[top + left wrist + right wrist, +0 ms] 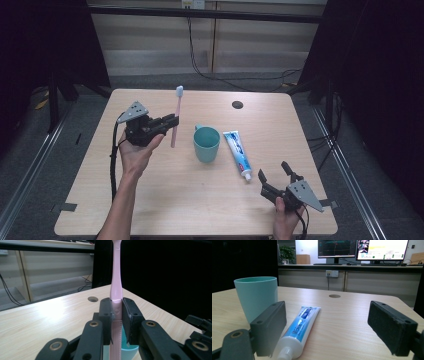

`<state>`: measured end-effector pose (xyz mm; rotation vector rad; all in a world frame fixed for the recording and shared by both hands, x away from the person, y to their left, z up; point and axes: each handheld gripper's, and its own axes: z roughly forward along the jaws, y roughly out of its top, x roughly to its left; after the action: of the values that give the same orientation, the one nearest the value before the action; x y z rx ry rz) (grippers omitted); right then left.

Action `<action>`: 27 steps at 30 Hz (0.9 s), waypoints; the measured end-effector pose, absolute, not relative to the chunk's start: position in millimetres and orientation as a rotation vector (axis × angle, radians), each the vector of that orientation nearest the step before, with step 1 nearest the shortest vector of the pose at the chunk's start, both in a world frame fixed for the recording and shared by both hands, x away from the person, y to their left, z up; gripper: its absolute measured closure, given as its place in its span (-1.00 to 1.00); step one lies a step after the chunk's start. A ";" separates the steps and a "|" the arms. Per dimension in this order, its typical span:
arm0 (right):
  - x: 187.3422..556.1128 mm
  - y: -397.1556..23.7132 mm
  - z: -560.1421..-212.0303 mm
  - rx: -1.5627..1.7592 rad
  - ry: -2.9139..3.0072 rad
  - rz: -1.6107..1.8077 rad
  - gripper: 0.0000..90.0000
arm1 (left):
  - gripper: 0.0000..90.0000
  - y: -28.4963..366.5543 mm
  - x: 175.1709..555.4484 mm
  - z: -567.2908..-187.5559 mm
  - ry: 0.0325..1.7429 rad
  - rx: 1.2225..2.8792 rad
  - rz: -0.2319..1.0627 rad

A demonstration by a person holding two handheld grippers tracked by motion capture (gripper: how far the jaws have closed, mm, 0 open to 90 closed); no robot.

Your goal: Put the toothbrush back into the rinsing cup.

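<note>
I have the left gripper (169, 121) raised off the table (150, 200), my left forearm coming up from the near edge with the palm under the gripper body and the jaws pointing across toward the teal cup (206, 143). Its jaws are clamped on the pink toothbrush (176, 117), which stands nearly upright just left of the cup, bristle head at the top and the lower end hanging free above the wood. In the left gripper view the two pads press the handle (116, 307) from both sides, and the cup rim (130, 348) shows just behind and below the grip.

My right gripper (276, 174) sits low near the table's near-right corner, well to the right of the cup and nearer me, hand underneath it at the edge. Its jaws stand wide apart with nothing between the pads (392, 327).

The toothpaste tube (237, 153) lies flat just right of the cup, cap end toward me, between the cup and the right gripper. In the right gripper view the tube (299, 328) runs away from the left pad and the cup (256, 298) stands beside it. A round cable hole (237, 104) sits beyond the cup near the far edge
</note>
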<state>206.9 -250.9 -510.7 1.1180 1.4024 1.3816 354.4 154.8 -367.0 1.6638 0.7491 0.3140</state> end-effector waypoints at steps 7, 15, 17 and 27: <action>206.6 -251.2 -510.6 1.116 1.409 1.383 -0.67 | 0.75 142.1 355.9 -366.9 0.725 1.667 0.296; 206.3 -251.3 -510.6 1.116 1.407 1.384 -0.67 | 0.75 113.6 362.1 -367.6 0.694 1.678 0.271; 206.4 -251.3 -510.7 1.115 1.406 1.388 -0.67 | 0.75 105.3 363.7 -367.7 0.687 1.695 0.291; 206.3 -251.4 -510.7 1.109 1.411 1.392 -0.67 | 0.75 80.1 375.2 -371.9 0.658 1.702 0.305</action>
<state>206.3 -251.4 -510.7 1.1094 1.4106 1.3925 375.2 80.1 -371.9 1.7022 0.6577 0.3053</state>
